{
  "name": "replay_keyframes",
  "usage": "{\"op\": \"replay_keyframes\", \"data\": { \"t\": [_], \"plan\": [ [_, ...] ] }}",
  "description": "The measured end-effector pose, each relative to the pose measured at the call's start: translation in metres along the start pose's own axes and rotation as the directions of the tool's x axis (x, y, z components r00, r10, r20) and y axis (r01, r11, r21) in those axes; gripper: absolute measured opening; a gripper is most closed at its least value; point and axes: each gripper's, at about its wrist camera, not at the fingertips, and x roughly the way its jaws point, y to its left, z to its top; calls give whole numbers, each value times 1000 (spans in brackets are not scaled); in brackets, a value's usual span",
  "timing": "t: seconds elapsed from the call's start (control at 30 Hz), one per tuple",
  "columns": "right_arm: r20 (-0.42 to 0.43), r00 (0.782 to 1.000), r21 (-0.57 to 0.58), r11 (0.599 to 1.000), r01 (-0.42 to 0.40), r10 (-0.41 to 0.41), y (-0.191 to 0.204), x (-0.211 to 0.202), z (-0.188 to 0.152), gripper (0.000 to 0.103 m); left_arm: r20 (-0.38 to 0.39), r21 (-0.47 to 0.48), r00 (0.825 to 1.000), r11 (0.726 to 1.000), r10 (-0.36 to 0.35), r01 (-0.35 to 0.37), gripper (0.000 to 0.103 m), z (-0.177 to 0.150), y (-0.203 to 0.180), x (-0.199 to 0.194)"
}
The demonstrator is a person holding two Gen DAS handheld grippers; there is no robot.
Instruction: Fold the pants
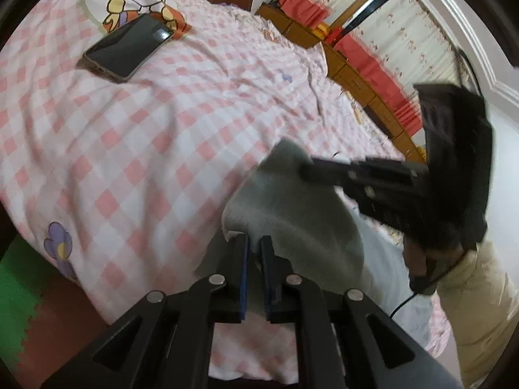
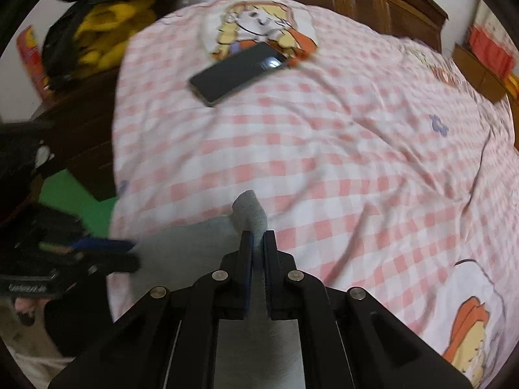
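Both claws level over the bed's near edge. Left claw (image 1: 254, 246) pinches the soft grey pants (image 1: 292, 207); right claw (image 2: 258, 241) clamps a bunched fold. Pink checked quilt (image 2: 324, 149) is rumpled; glossy phone (image 2: 238, 71) lies far.

The bed cover (image 2: 324, 149) is a pink-and-white check, printed with a cartoon girl (image 2: 259, 29) in yellow hair and orange, and small purple flowers (image 1: 58, 243). On it, just below the girl, lies a black smartphone (image 2: 236, 71). The pants (image 1: 292, 214) are plain grey. Each tool (image 2: 258, 243) is black with blue pads (image 1: 245, 275). Beside the bed, the floor mat (image 1: 13, 298) is green and brown; beyond it hang red-trimmed cream curtains (image 1: 373, 32).
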Motion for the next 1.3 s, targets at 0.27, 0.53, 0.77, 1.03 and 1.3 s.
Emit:
{"op": "replay_keyframes", "data": {
  "t": [0.27, 0.53, 0.77, 1.03, 1.3],
  "plan": [
    [-27, 999, 53, 998, 26, -25, -4, 25, -2, 8, -60, -16, 996, 997, 70, -71, 6, -13, 30, 7],
    [-15, 999, 158, 987, 32, -30, 12, -17, -7, 26, -41, 39, 996, 997, 75, -73, 30, -10, 21, 6],
    [-74, 993, 88, 992, -88, 95, 72, -23, -39, 27, -42, 68, 983, 982, 177, -174, 37, -13, 29, 5],
    [-111, 991, 97, 993, -64, 75, 95, 13, -53, 27, -42, 101, 962, 959, 271, -266, 64, -19, 39, -2],
    [-88, 996, 141, 990, 7, 6, 84, 21, -49, 2, -60, 97, 958, 956, 282, -276, 65, -22, 46, 0]
  ]
}}
